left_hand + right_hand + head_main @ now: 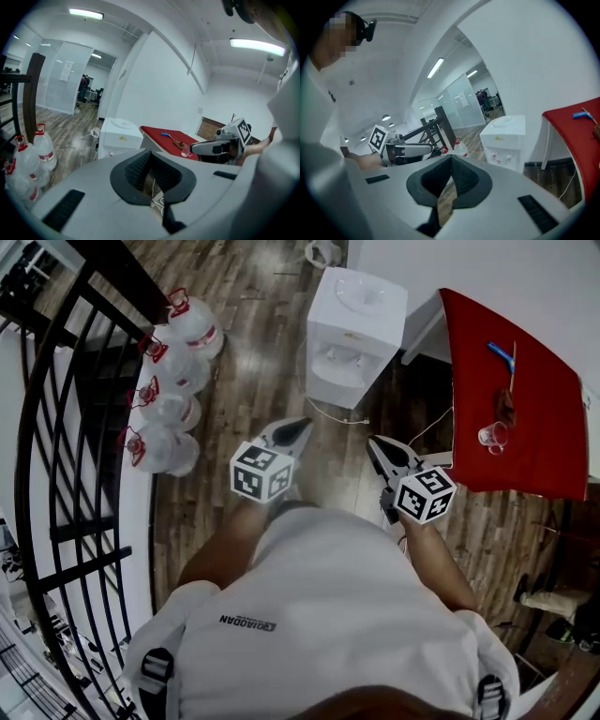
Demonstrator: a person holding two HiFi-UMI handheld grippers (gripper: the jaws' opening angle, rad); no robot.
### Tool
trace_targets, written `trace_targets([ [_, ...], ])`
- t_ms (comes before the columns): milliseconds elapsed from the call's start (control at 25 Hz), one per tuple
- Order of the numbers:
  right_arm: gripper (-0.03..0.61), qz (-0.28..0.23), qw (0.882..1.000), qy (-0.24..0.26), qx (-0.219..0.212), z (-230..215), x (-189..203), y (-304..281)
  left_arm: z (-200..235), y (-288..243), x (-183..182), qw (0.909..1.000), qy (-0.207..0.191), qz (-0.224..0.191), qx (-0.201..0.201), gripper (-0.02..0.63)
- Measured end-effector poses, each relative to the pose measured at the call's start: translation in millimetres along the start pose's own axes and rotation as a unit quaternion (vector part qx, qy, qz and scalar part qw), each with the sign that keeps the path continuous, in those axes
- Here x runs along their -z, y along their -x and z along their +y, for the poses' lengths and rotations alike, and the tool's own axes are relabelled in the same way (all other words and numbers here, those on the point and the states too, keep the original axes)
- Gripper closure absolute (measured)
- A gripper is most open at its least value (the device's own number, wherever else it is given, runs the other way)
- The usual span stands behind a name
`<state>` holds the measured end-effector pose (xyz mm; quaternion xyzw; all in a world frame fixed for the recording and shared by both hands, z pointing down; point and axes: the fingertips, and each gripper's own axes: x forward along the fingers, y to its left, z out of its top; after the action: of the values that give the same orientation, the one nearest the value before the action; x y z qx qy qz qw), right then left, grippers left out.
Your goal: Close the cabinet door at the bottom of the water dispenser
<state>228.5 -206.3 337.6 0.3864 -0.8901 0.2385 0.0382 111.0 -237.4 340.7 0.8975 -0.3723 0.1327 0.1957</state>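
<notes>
The water dispenser (352,329) stood at the upper middle of the head view, a white box on the wood floor (253,352), its taps facing the person. Its lower cabinet door could not be made out in any view. A thin cable (330,414) lay on the floor just below it. Lower in the frame, well apart from the dispenser, the left gripper (295,430) and the right gripper (378,448) pointed toward it. Each had its fingers pressed together at the tips and held nothing. To the right stood a red table (534,427) bearing a clear cup (491,437) and a blue tool (502,354). At the upper left, water bottles (173,381) stood beside a black railing (56,427).
</notes>
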Motion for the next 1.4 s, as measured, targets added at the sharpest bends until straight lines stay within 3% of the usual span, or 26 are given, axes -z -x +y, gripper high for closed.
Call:
trace_targets([
  [240, 0.555, -0.046, 0.998, 0.044, -0.01, 15.0, -15.9, 61.1, -62.1, 8.5, -13.2, 0.9989, -0.028, -0.037, -0.008, 0.617],
  [520, 0.555, -0.046, 0.998, 0.04, -0.013, 28.8, 25.1, 106.4, -111.0, 22.4, 13.9, 0.9986, -0.035, -0.033, -0.019, 0.617],
  [920, 0.557, -0.045, 0.998, 0.048, -0.015, 40.2, 47.8, 141.1, -152.4, 37.3, 32.4, 0.998, -0.052, -0.03, -0.021, 0.617],
  [1400, 0.557, -0.05, 0.996, 0.065, -0.019, 48.6, 52.5, 160.0, -171.9, 45.0, 35.2, 0.997, -0.063, -0.037, -0.025, 0.617],
])
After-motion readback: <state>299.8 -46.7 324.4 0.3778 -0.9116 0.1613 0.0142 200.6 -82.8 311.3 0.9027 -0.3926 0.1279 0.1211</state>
